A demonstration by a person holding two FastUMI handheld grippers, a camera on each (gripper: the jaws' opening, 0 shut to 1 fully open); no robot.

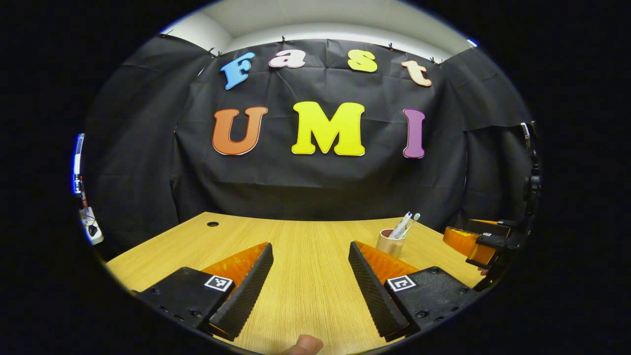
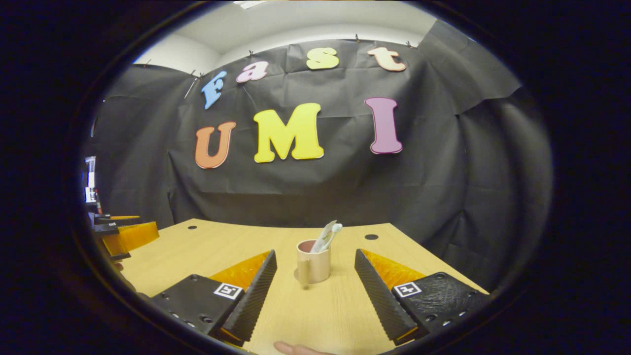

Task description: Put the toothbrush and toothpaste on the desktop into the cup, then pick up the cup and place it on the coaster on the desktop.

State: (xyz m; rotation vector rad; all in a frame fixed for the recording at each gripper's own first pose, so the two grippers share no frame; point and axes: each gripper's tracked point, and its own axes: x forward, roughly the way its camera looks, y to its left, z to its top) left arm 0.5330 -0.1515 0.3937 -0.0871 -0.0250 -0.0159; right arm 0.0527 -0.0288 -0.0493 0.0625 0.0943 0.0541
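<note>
1. The cup (image 2: 313, 266) stands upright on the desk (image 2: 315, 315), just ahead of the right gripper (image 2: 315, 288) and centred between its spread fingers, which do not touch it.
2. A toothbrush (image 2: 334, 230) and a toothpaste tube (image 2: 325, 236) already lean out of the cup's mouth, so the first part looks finished.
3. From the left gripper (image 1: 310, 286), released and holding nothing, the cup sits ahead and to its right.
4. I cannot make out a coaster under or near the cup, so whether the cup still needs moving is unclear.
5. If it does, the right gripper is best placed to close on it.
</note>
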